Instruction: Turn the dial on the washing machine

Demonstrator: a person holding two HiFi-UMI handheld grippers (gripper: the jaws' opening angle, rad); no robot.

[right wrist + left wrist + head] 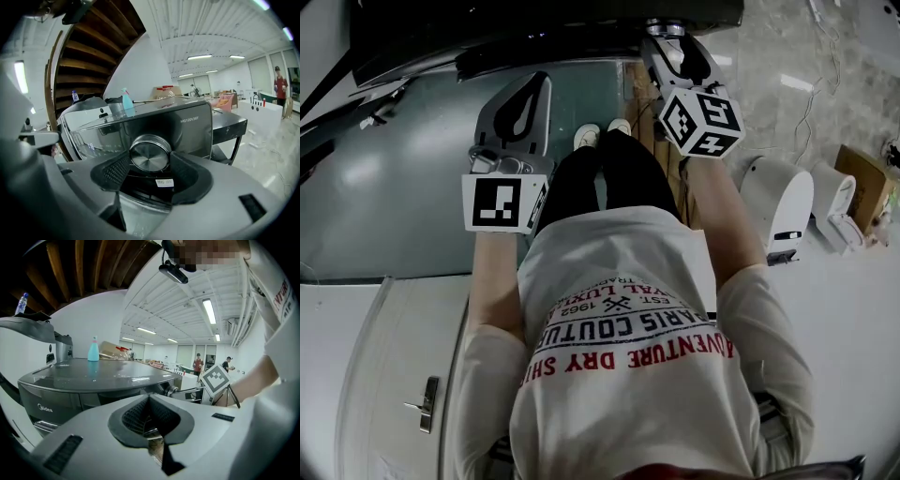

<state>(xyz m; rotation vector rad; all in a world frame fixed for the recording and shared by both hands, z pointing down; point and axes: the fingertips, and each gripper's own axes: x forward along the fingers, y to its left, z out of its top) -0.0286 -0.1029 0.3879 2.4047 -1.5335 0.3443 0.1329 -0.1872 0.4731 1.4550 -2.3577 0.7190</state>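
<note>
Nearest, in the right gripper view: right gripper [150,161] with both ribbed pads closed against the sides of the round metal dial [150,151]. Lower rim of the dial cut off behind the jaw bodies. Small white sticker [164,183] just below, print too small to read. Dial set on the dark front panel of the washing machine [192,129], left of the pale model lettering.

From the head view: same gripper reaching to the machine's front edge, its fingertips and the dial lost under a dark overhang. Only its marker cube [701,120] in plain sight.

In the left gripper view: left gripper [149,399] with tips pressed together and nothing between them, apart from the machine. Lower front of the machine hidden by the jaw bodies.

Farther back, on the grey lid [93,376]: a blue bottle [93,348], upright.

Beyond, a bright hall with distant people, too small to make out.
</note>
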